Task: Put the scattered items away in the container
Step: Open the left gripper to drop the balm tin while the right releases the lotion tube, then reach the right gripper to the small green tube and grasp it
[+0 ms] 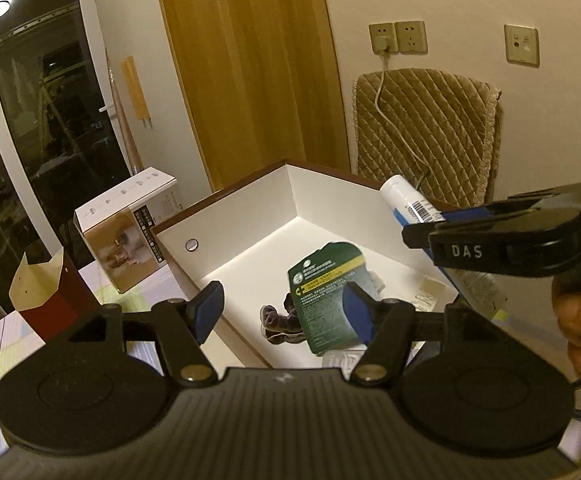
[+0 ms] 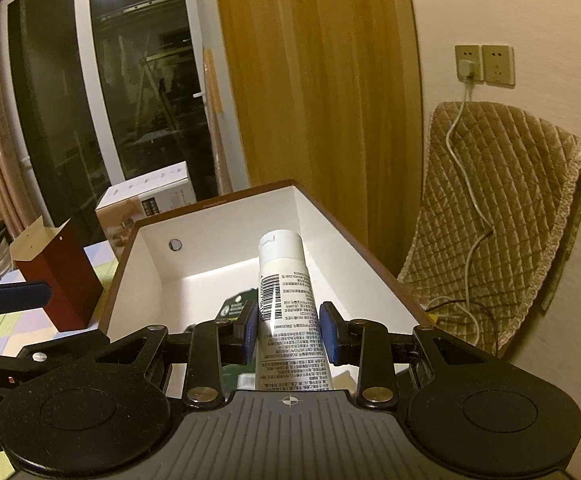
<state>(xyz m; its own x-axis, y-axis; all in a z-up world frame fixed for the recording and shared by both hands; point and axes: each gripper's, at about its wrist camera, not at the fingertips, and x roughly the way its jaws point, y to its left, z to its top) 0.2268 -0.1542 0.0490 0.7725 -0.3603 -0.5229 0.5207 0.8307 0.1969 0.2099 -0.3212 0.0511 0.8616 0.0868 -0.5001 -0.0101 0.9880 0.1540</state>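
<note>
right gripper (image 2: pixel 288 334): clenched on white tube (image 2: pixel 286 300), cap pointing forward over the container's (image 2: pixel 226 256) near edge | left gripper (image 1: pixel 282 312): released, jaws apart, nothing between pads | green packet (image 1: pixel 326 300): on container floor below it

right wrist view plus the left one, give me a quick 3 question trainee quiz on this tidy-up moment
1. True or false: the right gripper holds the white tube.
2. Which already lies in the box? A) green packet B) red carton C) plug
3. Fill in: the left gripper is ____, with nothing between its pads.

Key:
1. True; the tube hangs over the box.
2. A; the green packet lies on the box floor, the red carton stands outside.
3. Open.
</note>
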